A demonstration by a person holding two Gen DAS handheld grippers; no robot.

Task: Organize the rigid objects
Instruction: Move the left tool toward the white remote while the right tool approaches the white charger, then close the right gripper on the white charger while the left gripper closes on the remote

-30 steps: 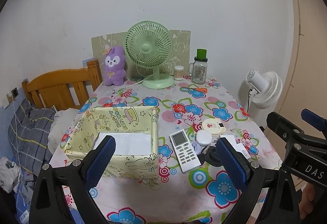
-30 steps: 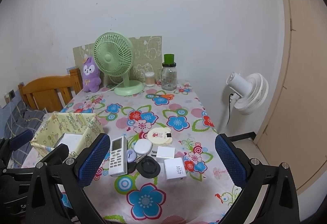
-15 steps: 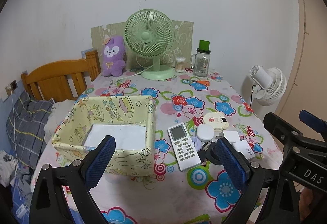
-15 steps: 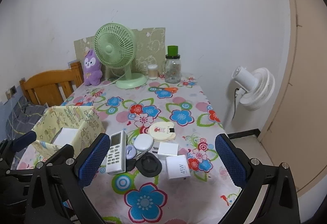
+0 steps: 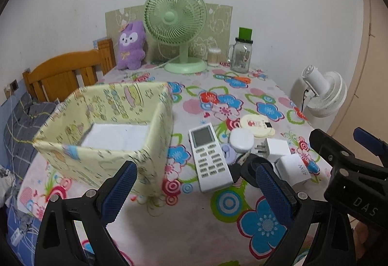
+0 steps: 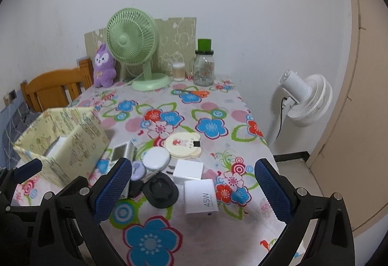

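Observation:
A yellow patterned fabric box point(image 5: 126, 144) point(image 6: 72, 142) stands on the left of the floral table point(image 5: 242, 101), its white bottom bare. Right of it lies a cluster: a white remote point(image 5: 209, 159), a white oval case point(image 5: 241, 141) point(image 6: 156, 158), a cream bear-shaped disc point(image 5: 257, 125) point(image 6: 183, 146), a small lilac piece point(image 6: 138, 170), a black round holder point(image 6: 160, 189), a white plug charger point(image 6: 188, 170) and a white 45W charger point(image 5: 294, 169) point(image 6: 200, 197). My left gripper point(image 5: 196, 193) hangs open above the near table edge in front of the remote. My right gripper point(image 6: 191, 193) is open over the chargers.
At the back stand a green desk fan point(image 5: 179, 30), a purple plush point(image 5: 131, 45), a cotton swab jar point(image 5: 214, 56) and a glass mug jar with green lid point(image 5: 241, 55). A wooden headboard point(image 5: 65, 72) and bedding lie left. A white floor fan point(image 6: 305, 98) stands right of the table.
Both grippers have come closer to the table and lower; the box and the cluster of small objects look larger. Nothing on the table has moved.

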